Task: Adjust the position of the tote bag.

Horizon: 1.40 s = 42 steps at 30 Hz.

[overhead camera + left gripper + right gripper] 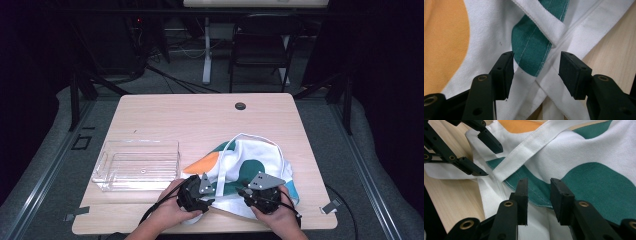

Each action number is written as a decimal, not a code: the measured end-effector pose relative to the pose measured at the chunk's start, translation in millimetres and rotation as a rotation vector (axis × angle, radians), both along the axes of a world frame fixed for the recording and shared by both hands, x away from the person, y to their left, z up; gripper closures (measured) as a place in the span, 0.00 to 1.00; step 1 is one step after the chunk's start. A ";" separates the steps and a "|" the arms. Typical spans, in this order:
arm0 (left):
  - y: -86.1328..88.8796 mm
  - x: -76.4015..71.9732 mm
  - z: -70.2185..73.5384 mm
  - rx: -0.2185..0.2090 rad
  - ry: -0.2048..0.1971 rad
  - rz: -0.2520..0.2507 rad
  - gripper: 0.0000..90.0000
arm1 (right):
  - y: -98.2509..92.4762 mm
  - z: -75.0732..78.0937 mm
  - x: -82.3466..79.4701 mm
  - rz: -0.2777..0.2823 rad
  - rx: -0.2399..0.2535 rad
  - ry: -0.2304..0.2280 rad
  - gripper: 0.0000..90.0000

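Observation:
A white cloth bag (255,155) with green and orange patches lies crumpled on the right half of the wooden table (200,115). My left gripper (212,197) sits at the bag's near left edge. In the left gripper view the left gripper (536,65) stands open over the spot where two white straps (541,21) cross beside a green patch; the pads do not touch the cloth. My right gripper (244,191) is at the bag's near edge, right of the left one. Its jaws (539,192) stand apart over a green patch, gripping nothing. The left gripper (490,161) also appears there, open beside a strap (524,150).
A clear plastic tray (107,160) with nothing in it stands on the table's left half, close to the left hand. A round cable hole (240,106) is near the table's far edge. A dark chair (260,45) and a table leg stand beyond the table.

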<state>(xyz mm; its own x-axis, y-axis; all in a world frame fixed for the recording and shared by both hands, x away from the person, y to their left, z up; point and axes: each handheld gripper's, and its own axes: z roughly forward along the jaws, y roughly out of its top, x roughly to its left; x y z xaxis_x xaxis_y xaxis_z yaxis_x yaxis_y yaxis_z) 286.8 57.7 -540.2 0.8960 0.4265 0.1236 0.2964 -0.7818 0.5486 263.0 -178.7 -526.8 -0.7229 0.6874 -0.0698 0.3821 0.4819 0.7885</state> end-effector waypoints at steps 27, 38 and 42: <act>-1.8 1.1 -6.8 0.006 -0.028 -0.016 0.47 | 1.0 -1.7 1.0 0.008 -0.005 0.003 0.75; -3.6 0.2 -8.1 0.004 -0.044 -0.013 0.53 | 1.4 -2.0 0.9 0.008 -0.007 0.004 0.75; -4.0 0.0 -8.4 0.003 -0.045 -0.014 0.54 | 1.5 -1.9 0.8 0.011 -0.009 0.006 0.75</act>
<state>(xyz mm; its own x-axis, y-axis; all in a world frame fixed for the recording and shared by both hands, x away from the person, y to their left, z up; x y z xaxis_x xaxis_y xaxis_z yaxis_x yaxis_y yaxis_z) 286.7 53.7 -548.7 0.8956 0.4131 0.1649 0.2604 -0.7875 0.5585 263.9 -177.2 -528.7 -0.7307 0.6789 -0.0716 0.3814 0.4929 0.7820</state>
